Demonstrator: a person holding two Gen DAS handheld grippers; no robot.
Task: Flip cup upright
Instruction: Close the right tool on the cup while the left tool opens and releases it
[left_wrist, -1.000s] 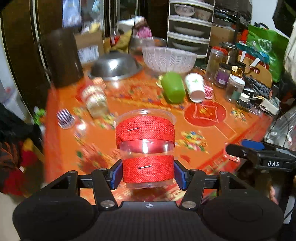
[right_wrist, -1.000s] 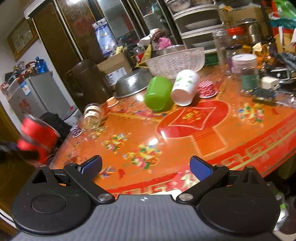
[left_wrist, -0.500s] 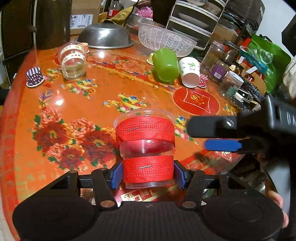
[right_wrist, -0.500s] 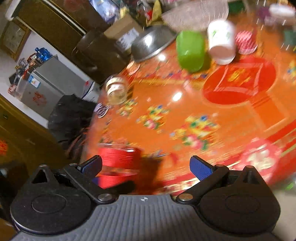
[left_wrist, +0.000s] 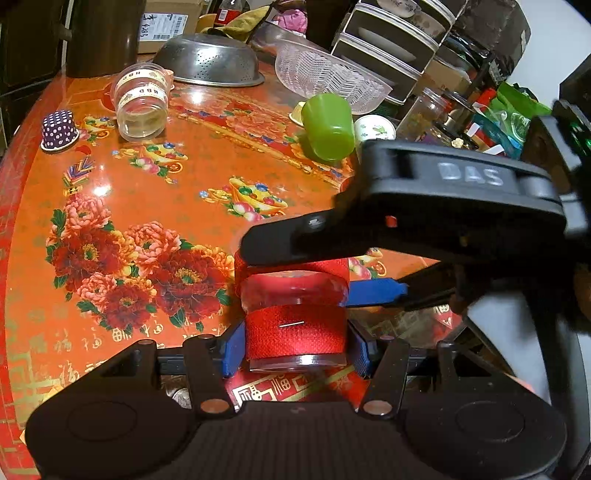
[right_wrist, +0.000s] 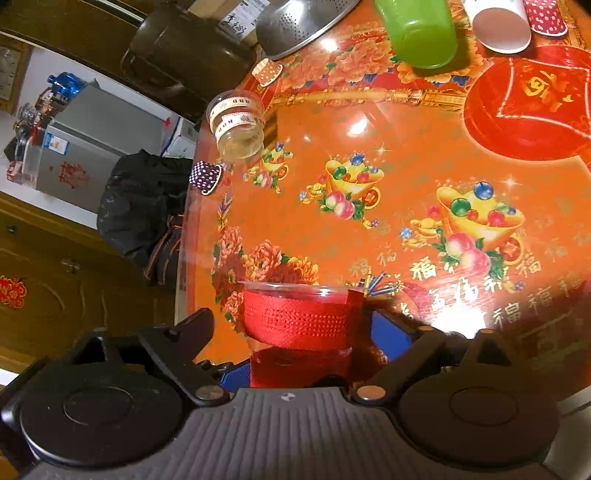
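A clear plastic cup wrapped in two red fabric bands (left_wrist: 295, 332) stands upright near the table's front edge. My left gripper (left_wrist: 295, 350) is shut on its lower band. My right gripper (right_wrist: 299, 343) reaches in from the right, and its fingers (left_wrist: 376, 290) straddle the cup's upper band. The cup shows low in the right wrist view (right_wrist: 299, 317). I cannot tell from either view whether the right fingers press on the cup.
The orange flowered table (left_wrist: 147, 206) carries a clear cup with pale tape (left_wrist: 142, 99), a purple dotted cup (left_wrist: 59, 129), a green cup on its side (left_wrist: 328, 125), a white cup (right_wrist: 498, 22), a steel colander (left_wrist: 210, 59) and a plastic basket (left_wrist: 328, 77).
My right gripper has swung in from the right and now straddles the cup's upper part. The left gripper still holds the cup, lower and closer to the table's front edge.
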